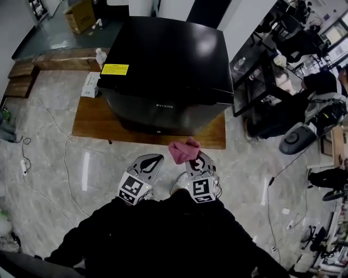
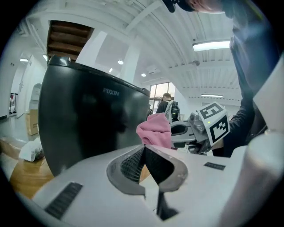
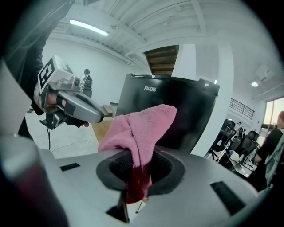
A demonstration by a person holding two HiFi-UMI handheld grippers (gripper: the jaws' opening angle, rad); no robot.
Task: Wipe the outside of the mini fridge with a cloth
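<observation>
Pale marbled floor [image 1: 49,136] ran through an open office; a low wooden platform [image 1: 92,122] lay on it. Cable [image 1: 66,163] trailed over the floor to the left.

- Black mini fridge [image 1: 168,59] stood upright on the platform, door face toward the person, "FUXIN" badge legible on the door. A yellow label [image 1: 115,69] sat on its top near the left front corner.
- A tissue pack [image 1: 90,85] and a clear bottle [image 1: 100,56] rested on the platform just beside the fridge's left side. A cardboard box [image 1: 80,14] stood well behind.
- Right gripper [image 1: 193,160]: jaws pinched down on a pink cloth [image 1: 183,150]. In the right gripper view the cloth [image 3: 142,128] ran down between the pads of that gripper [image 3: 140,166] and bunched loosely above them. The cloth was held in front of the fridge door [image 3: 177,111], apart from it, not touching.
- Left gripper [image 1: 155,159]: jaws brought together at the tips with nothing between them, as seen in the left gripper view [image 2: 143,153]. It was held just beside the right gripper, level with it, also short of the fridge [image 2: 88,119].
- From the left gripper view the cloth [image 2: 154,129] stood out past the right gripper's tips [image 2: 176,129].
- The person's dark sleeves [image 1: 163,233] filled the lower head view.
</observation>
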